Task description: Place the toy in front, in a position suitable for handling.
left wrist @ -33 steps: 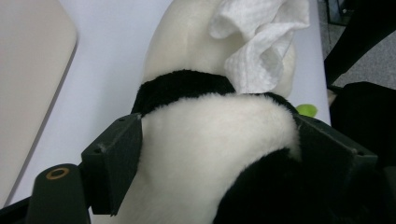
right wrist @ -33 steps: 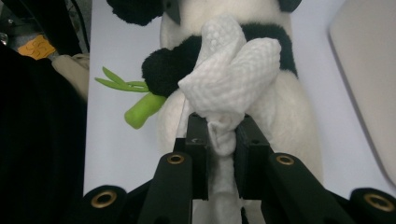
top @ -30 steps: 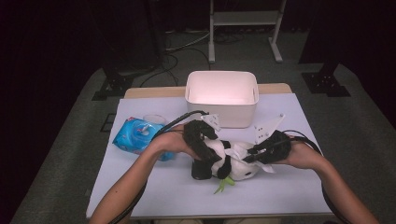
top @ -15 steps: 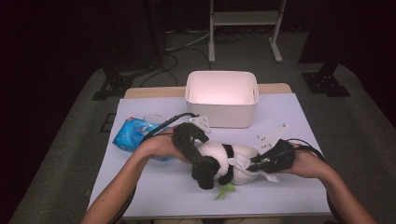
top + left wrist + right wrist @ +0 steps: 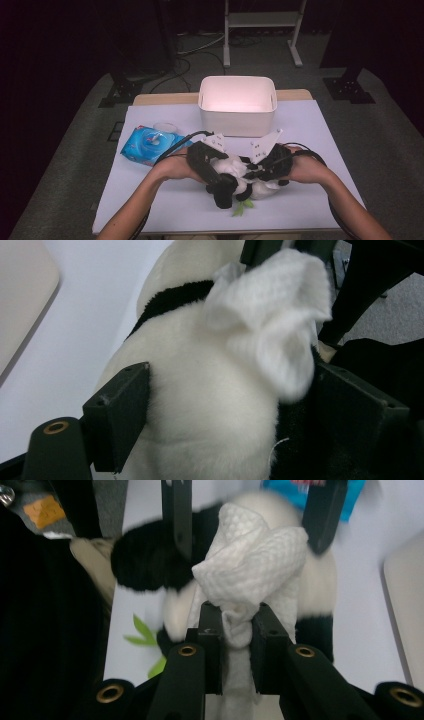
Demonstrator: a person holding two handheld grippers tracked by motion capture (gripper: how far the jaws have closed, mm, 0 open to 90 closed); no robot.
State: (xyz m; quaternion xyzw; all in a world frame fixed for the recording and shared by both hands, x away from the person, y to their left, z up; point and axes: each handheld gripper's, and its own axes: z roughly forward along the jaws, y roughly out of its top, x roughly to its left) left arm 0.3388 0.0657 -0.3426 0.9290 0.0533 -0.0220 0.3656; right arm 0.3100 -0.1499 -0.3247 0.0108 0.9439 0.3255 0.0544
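Note:
A black-and-white plush panda (image 5: 235, 176) lies near the front of the white table (image 5: 320, 130). My left gripper (image 5: 220, 182) is shut on the panda's white body (image 5: 210, 405), one jaw on each side of it. From the right, my right gripper (image 5: 257, 170) is shut on a crumpled white wipe (image 5: 252, 565) and presses it against the panda (image 5: 150, 560). In the right gripper view, the left gripper's two jaws stand at the top, either side of the wipe. A green leaf piece (image 5: 242, 208) sticks out beneath the toy.
A white plastic bin (image 5: 237, 102) stands at the back centre of the table. A blue pack of wipes (image 5: 150, 145) lies at the left, with a round clear lid (image 5: 165, 128) behind it. Dark floor and stands surround the table.
Both hands have come nearer the front edge with the panda. The right gripper has slid left, bringing the wipe onto the toy's body.

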